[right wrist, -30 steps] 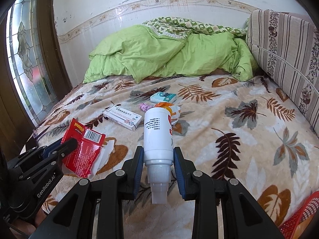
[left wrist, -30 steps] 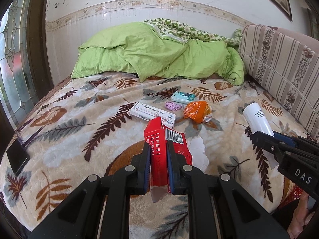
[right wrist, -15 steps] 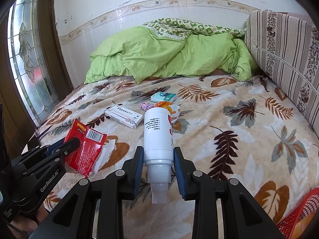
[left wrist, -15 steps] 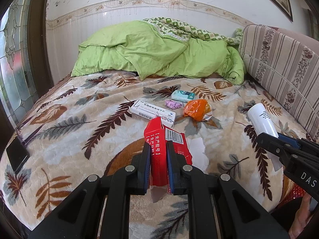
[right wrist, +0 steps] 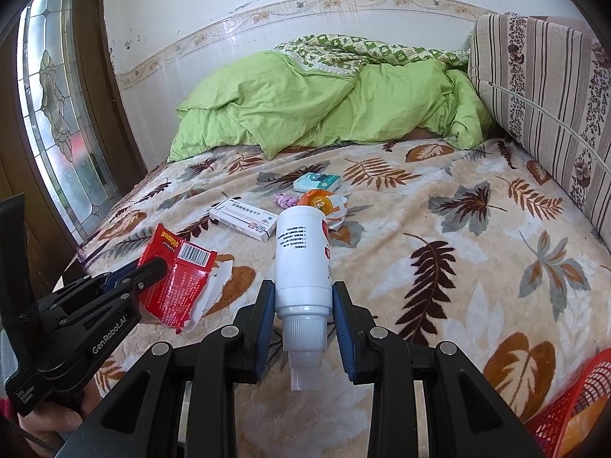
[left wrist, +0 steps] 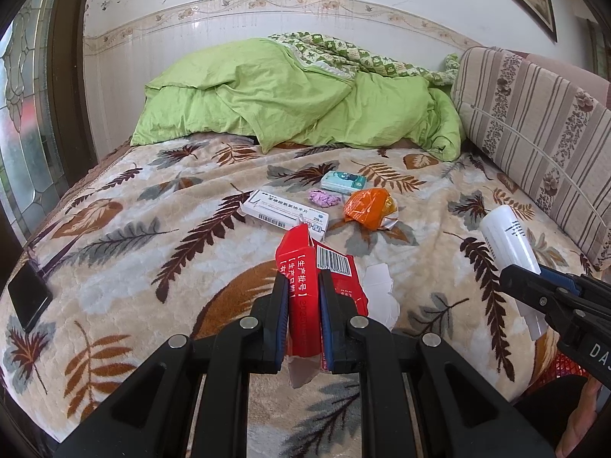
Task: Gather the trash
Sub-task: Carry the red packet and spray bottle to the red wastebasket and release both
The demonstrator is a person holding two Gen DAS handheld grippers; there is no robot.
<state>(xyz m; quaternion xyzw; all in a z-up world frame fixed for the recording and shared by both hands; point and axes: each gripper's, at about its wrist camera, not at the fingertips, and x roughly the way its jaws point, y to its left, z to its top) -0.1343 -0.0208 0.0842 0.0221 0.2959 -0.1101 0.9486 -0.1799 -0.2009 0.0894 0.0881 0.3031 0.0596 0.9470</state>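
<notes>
The white bottle (right wrist: 303, 255) sat clamped cap-first in the right hand-held gripper (right wrist: 303, 305), long axis toward twelve o'clock; the red basket (right wrist: 573, 400) lay at its four o'clock. The left hand-held gripper (left wrist: 303, 301) pinched a red wrapper (left wrist: 305, 286).

The red wrapper (left wrist: 305, 294) carries white Chinese print, 生产批号 and 生产日期, beside a barcode. Behind the wrapper, the white box (left wrist: 284, 215) shows blue Chinese lettering too small to read and "28". The left gripper (right wrist: 110, 328) reads "GenRobot.AI" along its side. The right gripper (left wrist: 590, 351) shows "DA", cut off at the edge. The orange packet (right wrist: 320, 203) bears "12".
</notes>
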